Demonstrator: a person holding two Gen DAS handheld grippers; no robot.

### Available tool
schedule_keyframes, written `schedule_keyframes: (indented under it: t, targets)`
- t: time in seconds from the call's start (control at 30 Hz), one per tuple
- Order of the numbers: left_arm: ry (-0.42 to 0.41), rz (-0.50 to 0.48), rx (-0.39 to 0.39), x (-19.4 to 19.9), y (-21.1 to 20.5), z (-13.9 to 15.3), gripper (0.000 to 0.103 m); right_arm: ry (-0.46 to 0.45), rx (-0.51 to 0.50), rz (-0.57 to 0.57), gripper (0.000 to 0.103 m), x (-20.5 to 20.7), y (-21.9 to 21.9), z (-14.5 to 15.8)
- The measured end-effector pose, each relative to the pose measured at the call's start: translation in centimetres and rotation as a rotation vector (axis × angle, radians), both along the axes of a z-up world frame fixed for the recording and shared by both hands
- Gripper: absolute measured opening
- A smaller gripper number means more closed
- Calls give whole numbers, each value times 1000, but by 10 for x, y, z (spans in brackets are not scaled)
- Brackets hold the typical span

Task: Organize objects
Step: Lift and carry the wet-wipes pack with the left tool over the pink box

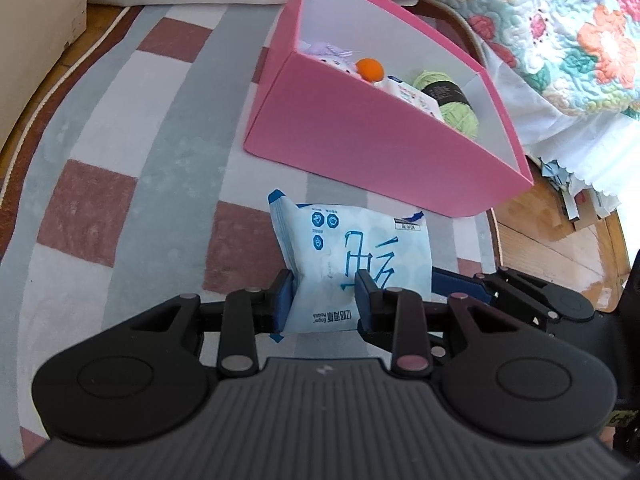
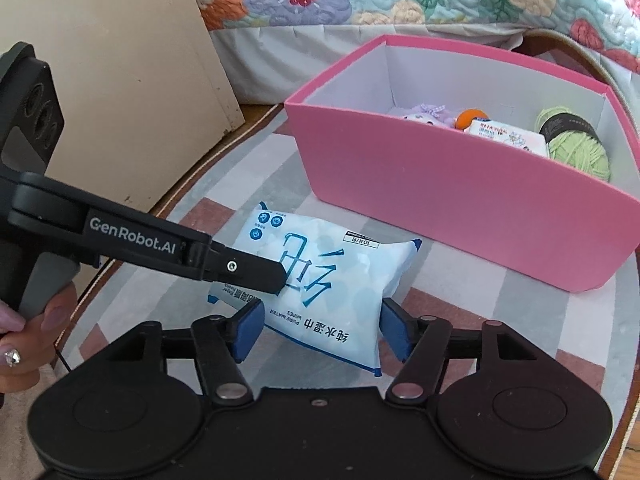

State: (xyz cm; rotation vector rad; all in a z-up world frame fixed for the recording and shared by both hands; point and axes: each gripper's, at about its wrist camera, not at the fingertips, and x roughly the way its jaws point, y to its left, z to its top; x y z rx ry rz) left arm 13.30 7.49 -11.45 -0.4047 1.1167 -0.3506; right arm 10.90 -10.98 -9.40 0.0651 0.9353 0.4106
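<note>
Left gripper (image 1: 324,296): you pinch the wet wipes pack (image 1: 352,264), printed "PURE WATER WIPES".
Right gripper (image 2: 322,330): spread, pads clear of pack.
Left gripper arm: "GenRobot.AI".
Pink box (image 2: 460,208): at 1 o'clock.

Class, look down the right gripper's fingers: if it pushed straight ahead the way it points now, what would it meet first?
Most likely the wet wipes pack, lying between the right gripper's open pads. The pink box sits farther along, though depth is hard to judge.
</note>
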Motion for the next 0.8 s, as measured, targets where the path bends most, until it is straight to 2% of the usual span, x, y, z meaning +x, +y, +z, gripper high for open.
schedule_keyframes:
  t: [0.23,0.57,0.8]
  targets:
    - [-22,3,-7,-7,-4,13,31,-24,8,6,73,-7,-6,11]
    - [-70,6,-3,-21,-14,39,31,-83,-38,36,76,-20,-7,35]
    - [-84,-30,-9,-21,-18,60,33,-90,-51,20,77,-25,-9,56]
